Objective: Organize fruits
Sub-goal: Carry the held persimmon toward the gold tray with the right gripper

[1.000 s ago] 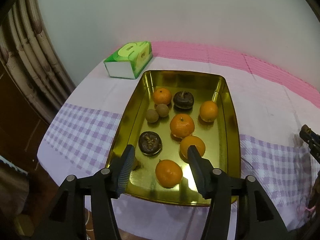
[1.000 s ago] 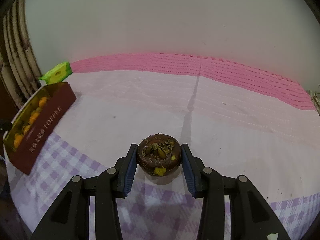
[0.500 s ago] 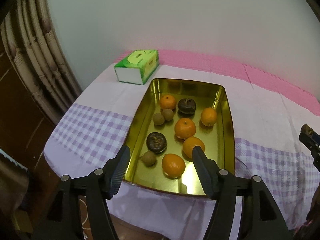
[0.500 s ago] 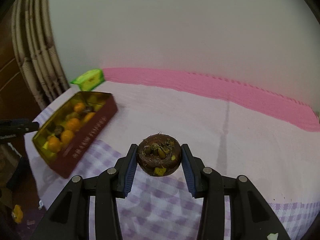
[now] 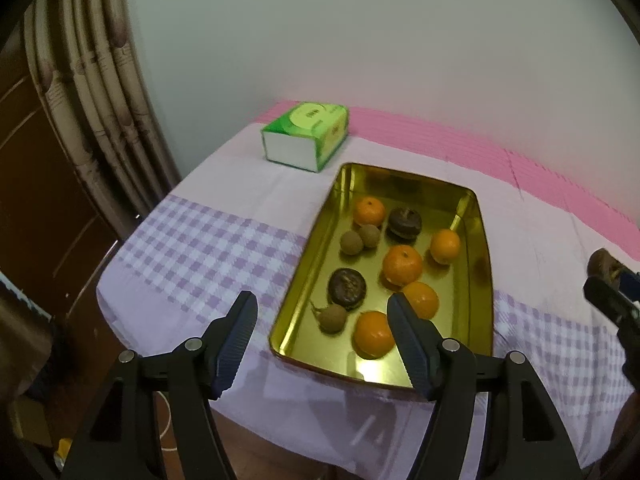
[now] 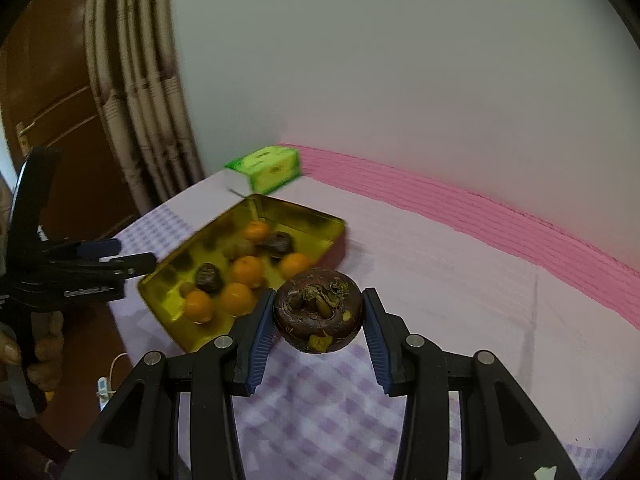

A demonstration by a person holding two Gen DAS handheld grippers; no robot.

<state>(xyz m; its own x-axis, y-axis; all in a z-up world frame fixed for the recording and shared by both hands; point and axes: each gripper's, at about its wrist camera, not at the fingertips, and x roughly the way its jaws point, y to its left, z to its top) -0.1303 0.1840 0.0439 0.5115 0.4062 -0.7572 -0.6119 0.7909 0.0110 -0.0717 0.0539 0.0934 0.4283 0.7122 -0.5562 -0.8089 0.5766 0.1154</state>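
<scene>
A gold tray [image 5: 486, 264] on the checked cloth holds several oranges, two dark mangosteens [image 5: 347, 286] and three small brown longans [image 5: 333, 318]. My left gripper [image 5: 320, 300] hangs open above the tray's near left corner, with nothing between its pads. My right gripper [image 6: 318, 300] is shut on a third mangosteen [image 6: 319, 320] and holds it in the air just right of the tray [image 6: 304, 216]. In the right wrist view the left gripper [image 6: 120, 258] shows side-on at the left, in a person's hand [image 6: 40, 344]. The right gripper [image 5: 612, 300] peeks in at the left wrist view's right edge.
A green tissue box [image 5: 306, 136] lies beyond the tray near the wall. A pink mat [image 5: 540, 168] runs along the table's far side. The table's left edge drops off toward a curtain [image 5: 100, 92] and a brown door [image 6: 52, 92].
My left gripper drew back and up from the tray and its jaws widened. My right gripper lifted the mangosteen off the cloth and swung left until the tray lay close ahead.
</scene>
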